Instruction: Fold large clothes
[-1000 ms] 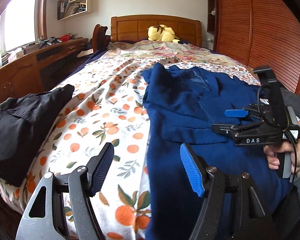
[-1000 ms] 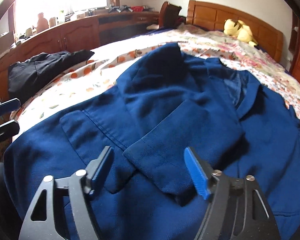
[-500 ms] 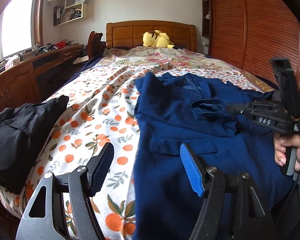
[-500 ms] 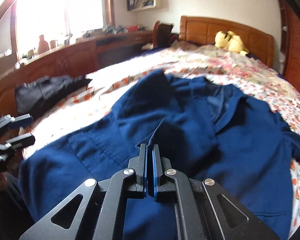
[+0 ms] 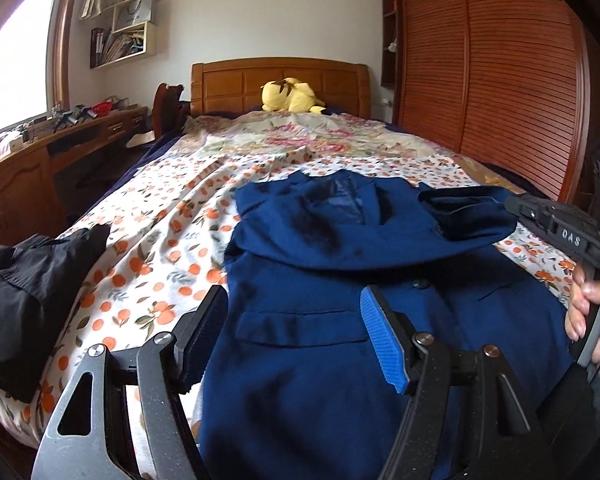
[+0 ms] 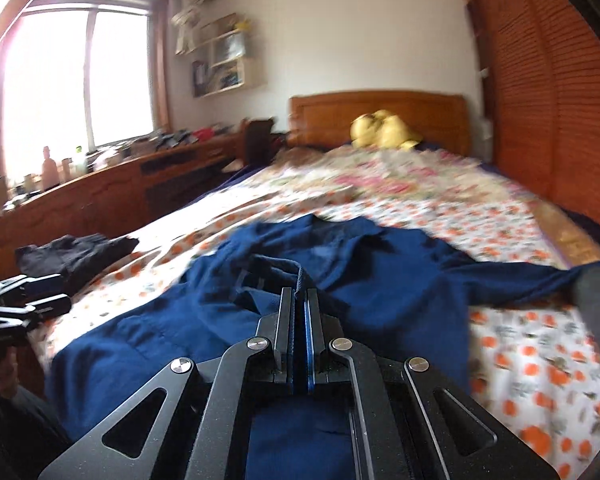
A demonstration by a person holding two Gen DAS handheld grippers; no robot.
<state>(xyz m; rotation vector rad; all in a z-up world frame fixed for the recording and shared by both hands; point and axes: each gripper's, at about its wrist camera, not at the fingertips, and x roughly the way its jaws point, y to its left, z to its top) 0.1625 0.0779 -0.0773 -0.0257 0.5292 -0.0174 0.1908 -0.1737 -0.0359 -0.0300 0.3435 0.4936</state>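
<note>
My right gripper point(image 6: 300, 300) is clamped tight on the cuff of a sleeve point(image 6: 276, 268) of the blue jacket point(image 6: 380, 280); the pinched edge of the cloth stands up just above the pads at the centre of the right wrist frame. In the left wrist view that same gripper point(image 5: 516, 204) sits at the right edge, a hand point(image 5: 592, 312) on its handle, with the sleeve point(image 5: 460, 208) lifted and drawn across toward it.

My left gripper point(image 5: 292, 332) stands open at the bottom of its own frame with nothing between the pads, hovering over the jacket's lower front beside a pocket flap point(image 5: 300, 324).

The blue jacket point(image 5: 340, 264) lies spread on the bed point(image 5: 172, 240), on a sheet printed with oranges, filling the lower middle of both views. A black garment point(image 5: 28, 292) is bunched at the left edge of the bed. A yellow plush toy point(image 5: 290, 96) rests against the wooden headboard point(image 5: 228, 84) at upper centre, with a slatted wardrobe point(image 5: 480, 60) at upper right.
</note>
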